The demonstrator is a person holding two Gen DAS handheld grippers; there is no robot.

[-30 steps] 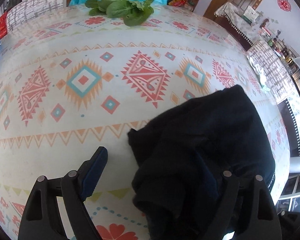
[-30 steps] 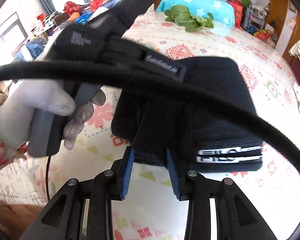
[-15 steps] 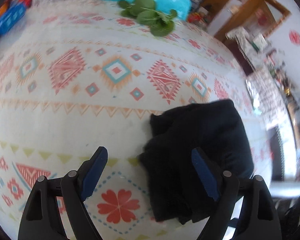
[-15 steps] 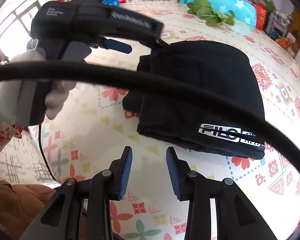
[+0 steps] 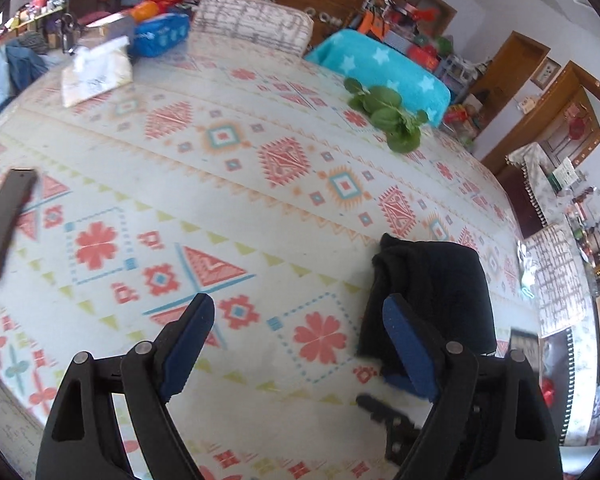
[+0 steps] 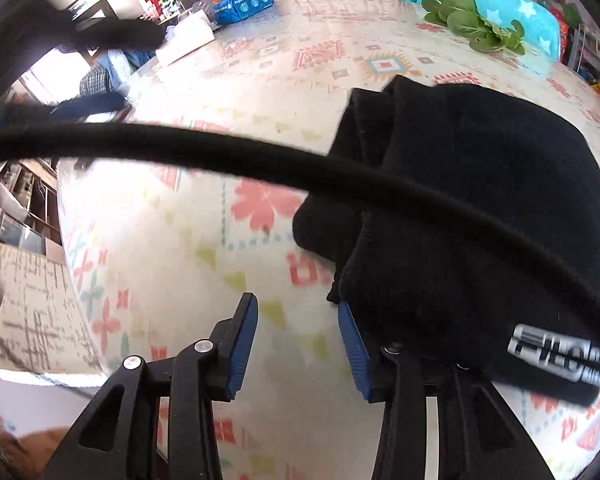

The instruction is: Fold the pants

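Observation:
The black pants (image 5: 436, 292) lie folded in a compact bundle on the patterned tablecloth (image 5: 228, 184). In the right wrist view the pants (image 6: 472, 208) fill the right half, with a white logo (image 6: 556, 354) at the near edge. My left gripper (image 5: 296, 316) is open and empty, held above the table to the left of the bundle. My right gripper (image 6: 296, 324) is open and empty, just left of the bundle's near corner; its right finger sits close beside the cloth.
Green leafy vegetables (image 5: 388, 116) lie at the far edge by a teal starred chair back (image 5: 380, 68). A dark phone (image 5: 8, 220) lies at the left. A tissue pack (image 5: 96, 72) and blue packet (image 5: 160, 36) sit far left. A black cable (image 6: 340, 184) crosses the right wrist view.
My left gripper has let go of the pants and pulled back up and to the left. My right gripper has released the bundle, opened and drawn back slightly.

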